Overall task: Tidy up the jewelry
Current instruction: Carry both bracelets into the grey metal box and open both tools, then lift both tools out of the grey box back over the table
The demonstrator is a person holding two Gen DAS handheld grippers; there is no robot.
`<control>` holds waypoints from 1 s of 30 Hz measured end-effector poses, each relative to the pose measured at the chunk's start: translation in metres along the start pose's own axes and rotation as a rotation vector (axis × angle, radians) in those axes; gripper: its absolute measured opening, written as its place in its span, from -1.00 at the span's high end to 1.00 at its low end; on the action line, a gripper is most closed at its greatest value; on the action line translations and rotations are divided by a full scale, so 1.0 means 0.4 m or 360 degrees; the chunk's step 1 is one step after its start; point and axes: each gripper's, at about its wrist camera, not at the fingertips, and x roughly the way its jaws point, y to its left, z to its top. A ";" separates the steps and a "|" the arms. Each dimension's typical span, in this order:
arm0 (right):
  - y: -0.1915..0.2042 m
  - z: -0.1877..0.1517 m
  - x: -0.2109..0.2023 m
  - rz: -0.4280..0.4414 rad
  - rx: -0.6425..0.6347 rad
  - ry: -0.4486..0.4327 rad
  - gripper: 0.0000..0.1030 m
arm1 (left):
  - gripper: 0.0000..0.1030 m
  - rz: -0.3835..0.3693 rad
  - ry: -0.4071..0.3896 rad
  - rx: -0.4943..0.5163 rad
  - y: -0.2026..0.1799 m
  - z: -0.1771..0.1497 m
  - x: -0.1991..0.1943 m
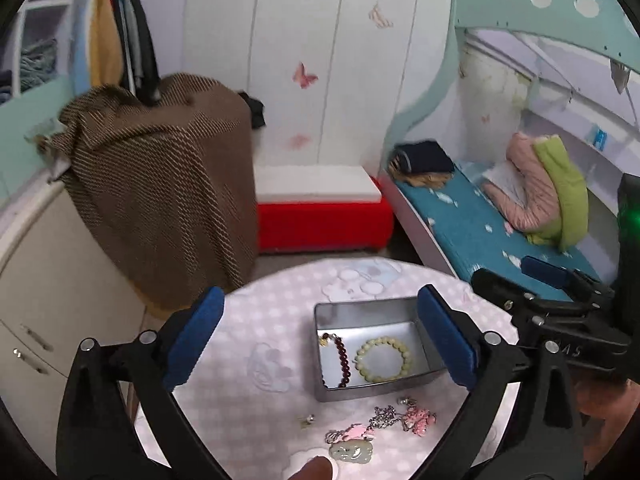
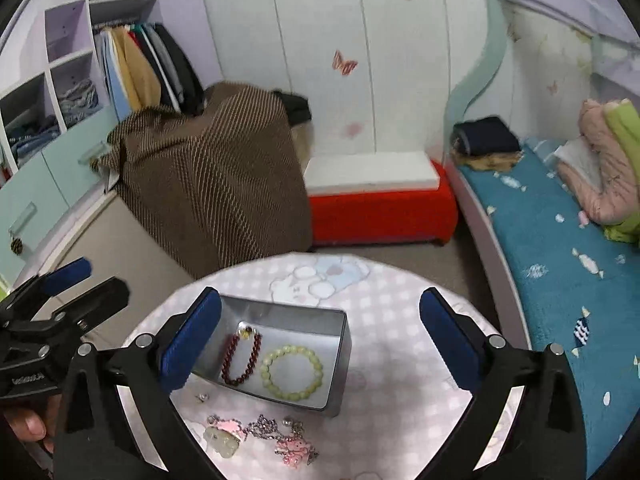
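Nearest edge of round table (image 1: 256, 320): loose pieces not yet sorted. A pale green pendant (image 1: 352, 451), pink charms tangled with a silver chain (image 1: 386, 420), one small stud (image 1: 307, 421) and another by the tin's near wall.

Left gripper (image 1: 320, 336) and right gripper (image 2: 320, 340): jaws wide apart, nothing between the pads, both poised above the table.

Beyond the loose pieces: open metal tin (image 1: 334, 391) holding a dark red bead bracelet (image 2: 240, 360) and a pale green bead bracelet (image 2: 292, 372), side by side.

Judgement: two items stowed, roughly half done; pendant, charms, chain and studs remain.

Farther off: red bench (image 1: 324, 224), bed (image 1: 476, 224).
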 end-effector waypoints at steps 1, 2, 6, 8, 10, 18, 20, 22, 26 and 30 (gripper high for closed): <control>0.002 0.005 -0.010 -0.0006 0.0000 -0.0017 -0.86 | -0.89 0.0016 -0.0028 -0.0011 0.006 0.003 -0.020; 0.006 0.008 -0.027 -0.0016 -0.0002 -0.0040 -0.86 | -0.89 0.0023 -0.0049 -0.0022 0.010 0.003 -0.038; 0.020 0.015 -0.094 -0.0030 -0.0011 -0.0137 -0.86 | -0.89 0.0069 -0.0123 -0.0047 0.022 -0.002 -0.101; 0.027 0.014 -0.123 -0.0040 -0.0018 -0.0169 -0.86 | -0.90 0.0104 -0.0161 -0.0047 0.027 -0.003 -0.133; 0.034 0.014 -0.151 -0.0044 -0.0019 -0.0207 -0.86 | -0.91 0.0131 -0.0196 -0.0040 0.029 -0.002 -0.162; 0.068 -0.026 -0.251 -0.0096 -0.0069 -0.0327 -0.86 | -0.91 0.0202 -0.0289 -0.0033 0.021 -0.011 -0.260; 0.072 -0.042 -0.263 -0.0111 -0.0084 -0.0324 -0.86 | -0.91 0.0219 -0.0297 -0.0041 0.022 -0.028 -0.278; 0.076 -0.061 -0.276 -0.0127 -0.0100 -0.0318 -0.86 | -0.91 0.0228 -0.0304 -0.0056 0.026 -0.047 -0.294; 0.083 -0.100 -0.290 -0.0189 -0.0145 -0.0307 -0.86 | -0.91 0.0267 -0.0309 -0.0049 0.024 -0.089 -0.309; 0.078 -0.149 -0.271 -0.0222 -0.0155 -0.0235 -0.86 | -0.91 0.0297 -0.0250 -0.0035 0.022 -0.145 -0.298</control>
